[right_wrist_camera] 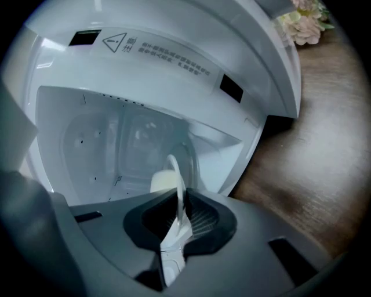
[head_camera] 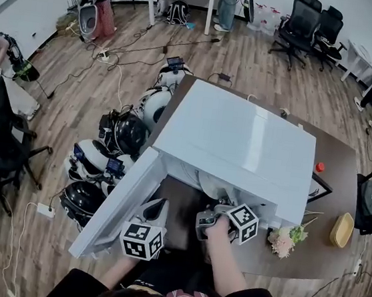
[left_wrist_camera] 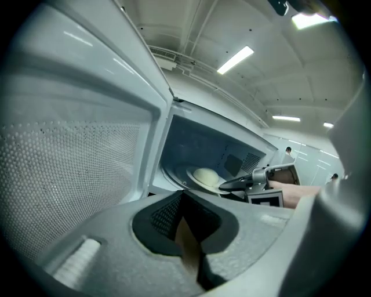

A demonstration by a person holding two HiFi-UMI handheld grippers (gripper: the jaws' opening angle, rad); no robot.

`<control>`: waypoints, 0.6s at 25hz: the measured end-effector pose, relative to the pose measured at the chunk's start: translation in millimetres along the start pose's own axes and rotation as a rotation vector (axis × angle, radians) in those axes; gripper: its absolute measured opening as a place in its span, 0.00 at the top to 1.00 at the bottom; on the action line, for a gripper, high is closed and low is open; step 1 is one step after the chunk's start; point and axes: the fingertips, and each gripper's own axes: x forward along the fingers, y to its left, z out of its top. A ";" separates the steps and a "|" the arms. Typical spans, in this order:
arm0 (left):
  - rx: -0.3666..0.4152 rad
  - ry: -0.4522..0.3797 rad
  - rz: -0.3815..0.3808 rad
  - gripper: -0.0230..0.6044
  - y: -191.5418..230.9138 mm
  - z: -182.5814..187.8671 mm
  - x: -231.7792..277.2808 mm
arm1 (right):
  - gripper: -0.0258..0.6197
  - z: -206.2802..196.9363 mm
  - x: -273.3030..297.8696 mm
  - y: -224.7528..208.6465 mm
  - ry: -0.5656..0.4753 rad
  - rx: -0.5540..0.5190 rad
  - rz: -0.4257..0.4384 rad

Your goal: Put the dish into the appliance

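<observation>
A white microwave (head_camera: 240, 144) stands on the brown table (head_camera: 335, 163) with its door (head_camera: 115, 206) swung open to the left. My right gripper (head_camera: 208, 218) reaches into the cavity (left_wrist_camera: 203, 145), shut on the rim of a white plate (left_wrist_camera: 194, 181) that carries a pale round bun (left_wrist_camera: 206, 175). In the right gripper view the plate (right_wrist_camera: 177, 180) runs edge-on between the pads of my right gripper (right_wrist_camera: 177, 223), with the bun (right_wrist_camera: 161, 181) beyond. My left gripper (head_camera: 154, 208) hangs beside the door's inner face (left_wrist_camera: 75, 162), jaws together and empty.
Pale pink flowers (head_camera: 286, 239) lie right of the microwave's front, with a yellow oval dish (head_camera: 341, 229) further right. A small red object (head_camera: 319, 167) and a black frame (head_camera: 321, 189) sit behind. Helmets (head_camera: 124, 133) crowd the floor left of the table.
</observation>
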 end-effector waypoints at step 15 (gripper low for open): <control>-0.006 0.007 0.019 0.95 7.6 0.1 0.7 | 0.90 0.3 18.1 7.1 -0.011 -0.036 -0.029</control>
